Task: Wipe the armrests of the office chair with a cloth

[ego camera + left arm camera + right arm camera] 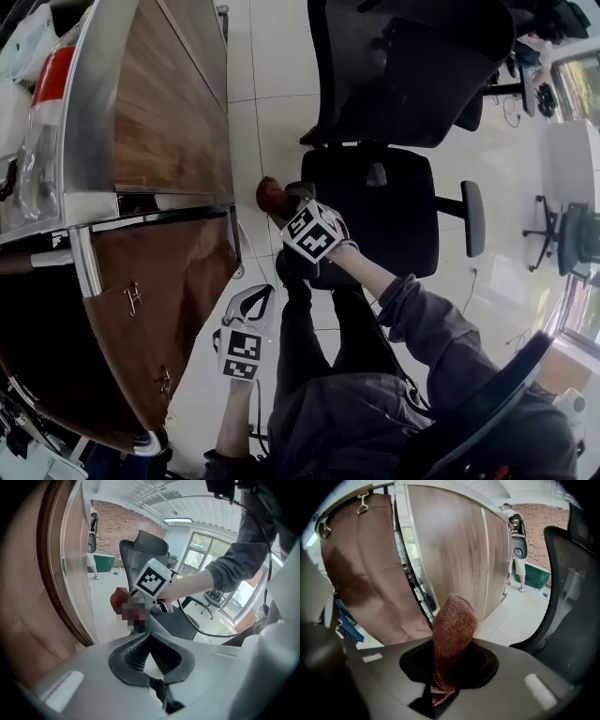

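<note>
- Table (178,112): wood-grain top with a metal edge, filling the left of the head view. In the right gripper view it stands as a wood wall (454,550) behind the cloth.
- Floor (264,103): pale tiles, showing in the strip between table and chair.
- Left gripper (255,298): held low beside the person's leg, near the table's corner. Its own view shows the ribbed pads (133,653) drawn together at the tips with nothing between them. It is well apart from the chair's armrests.
- Cloth (270,195): reddish-brown towelling, located between the table edge and the left side of the chair seat. In the right gripper view it stands up (454,625) out of the jaws as a folded roll, its free end touching nothing there. Whether it meets the near armrest cannot be told.
- Right gripper (286,199): jaws clamped on the cloth's lower part, with the marker cube facing up. It is held out on a bare forearm from a grey sleeve (422,319).
- Office chair (375,206): black, with a padded seat and a mesh back towards the top of the head view.
- Armrest (473,217): black pad on the chair's far right side, well apart from the cloth and both grippers.
- Second chair (567,234): black, at the right edge.
</note>
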`<act>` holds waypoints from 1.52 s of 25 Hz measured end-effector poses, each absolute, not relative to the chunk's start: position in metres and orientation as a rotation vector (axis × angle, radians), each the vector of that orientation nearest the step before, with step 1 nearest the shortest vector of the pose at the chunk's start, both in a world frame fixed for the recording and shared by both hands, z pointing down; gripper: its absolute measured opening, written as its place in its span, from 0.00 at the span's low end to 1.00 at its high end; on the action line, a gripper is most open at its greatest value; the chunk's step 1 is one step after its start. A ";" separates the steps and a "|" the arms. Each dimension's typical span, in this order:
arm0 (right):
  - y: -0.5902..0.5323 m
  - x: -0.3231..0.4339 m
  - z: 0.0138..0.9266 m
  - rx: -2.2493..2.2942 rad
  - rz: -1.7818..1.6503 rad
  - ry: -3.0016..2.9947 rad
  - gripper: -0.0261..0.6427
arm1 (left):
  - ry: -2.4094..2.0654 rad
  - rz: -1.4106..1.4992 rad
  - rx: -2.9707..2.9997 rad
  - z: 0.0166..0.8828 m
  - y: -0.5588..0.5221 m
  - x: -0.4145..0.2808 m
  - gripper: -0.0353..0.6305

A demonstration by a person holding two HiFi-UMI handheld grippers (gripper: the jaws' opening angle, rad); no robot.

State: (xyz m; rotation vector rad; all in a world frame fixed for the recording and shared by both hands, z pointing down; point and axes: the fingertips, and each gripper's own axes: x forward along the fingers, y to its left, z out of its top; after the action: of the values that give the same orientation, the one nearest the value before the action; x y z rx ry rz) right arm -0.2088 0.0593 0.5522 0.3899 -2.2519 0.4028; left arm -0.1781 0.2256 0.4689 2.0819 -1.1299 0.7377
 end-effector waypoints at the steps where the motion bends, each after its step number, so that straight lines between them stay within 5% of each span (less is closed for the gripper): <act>1: 0.076 -0.205 0.549 0.372 0.416 -2.257 0.17 | -1.126 0.739 2.081 0.470 0.226 -0.178 0.08; 11: 0.209 -0.186 0.528 0.225 0.511 -2.277 0.17 | -1.087 0.746 2.107 0.468 0.223 -0.164 0.08; 23: 0.103 -0.171 0.465 0.399 0.410 -2.349 0.17 | -1.084 0.812 2.162 0.425 0.217 -0.154 0.08; 38: 0.143 -0.017 0.312 0.615 0.400 -2.442 0.17 | -0.989 0.816 2.347 0.331 0.182 -0.050 0.08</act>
State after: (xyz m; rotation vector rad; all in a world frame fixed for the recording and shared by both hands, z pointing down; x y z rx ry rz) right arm -0.0172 0.1426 0.3118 0.6149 -2.4416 0.4005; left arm -0.0505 0.1820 0.3310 2.3470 -0.9895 0.8156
